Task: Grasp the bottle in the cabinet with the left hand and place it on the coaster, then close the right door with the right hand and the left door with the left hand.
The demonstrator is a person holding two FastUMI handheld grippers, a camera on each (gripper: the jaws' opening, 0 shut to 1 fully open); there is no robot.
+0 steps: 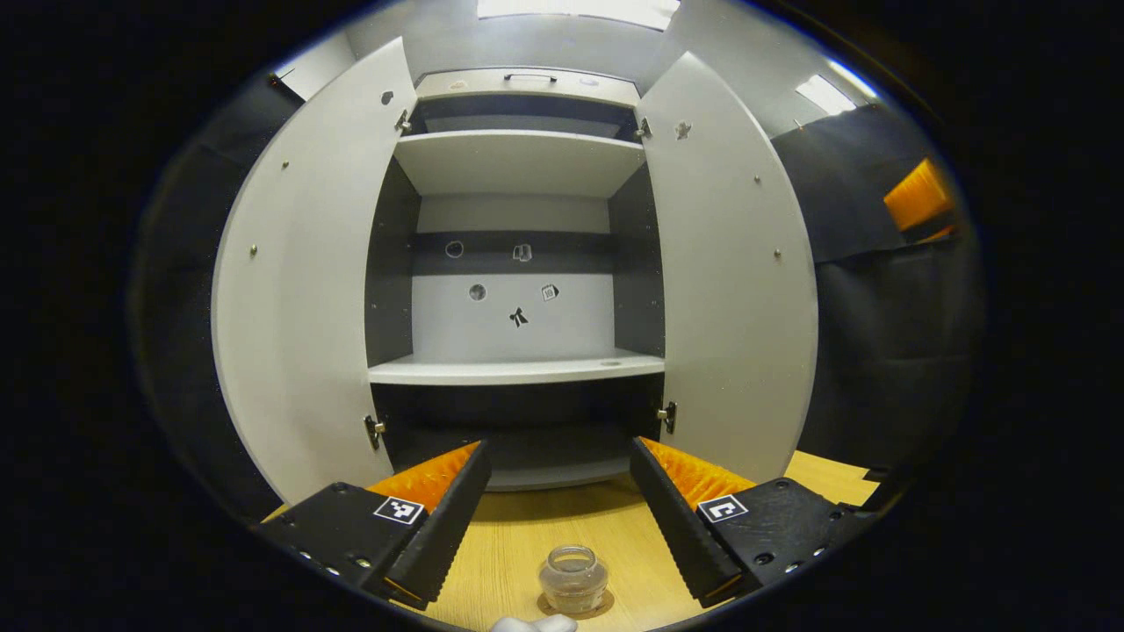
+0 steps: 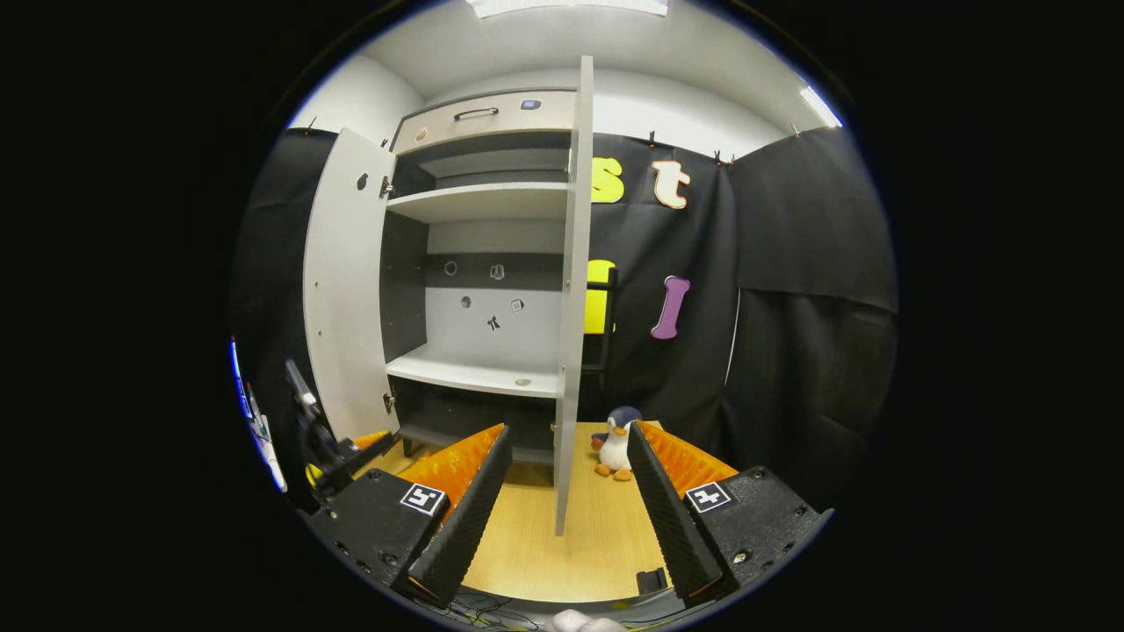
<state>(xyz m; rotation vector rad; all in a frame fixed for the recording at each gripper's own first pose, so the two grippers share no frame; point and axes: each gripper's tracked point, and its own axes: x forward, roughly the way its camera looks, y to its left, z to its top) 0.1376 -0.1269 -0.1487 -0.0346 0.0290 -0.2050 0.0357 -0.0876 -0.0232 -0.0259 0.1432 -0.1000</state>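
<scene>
Left tool [image 1: 558, 505] open above bottle [image 1: 572, 578] on coaster [image 1: 602, 605], cabinet doors open

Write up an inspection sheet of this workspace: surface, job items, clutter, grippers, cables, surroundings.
Surface: light wooden tabletop in front of the cabinet.
Job items: clear bottle stands upright on the round coaster, out of the cabinet; the shelves carry no bottle. Left door and right door both stand open.
Clutter: a toy penguin on the table beside the right door.
Grippers: left gripper open above the bottle, touching nothing; right gripper open, the right door's edge between its fingers but untouched.
Cables: thin wires at the table's near edge.
Surroundings: black cloth wall, ceiling lights.
</scene>
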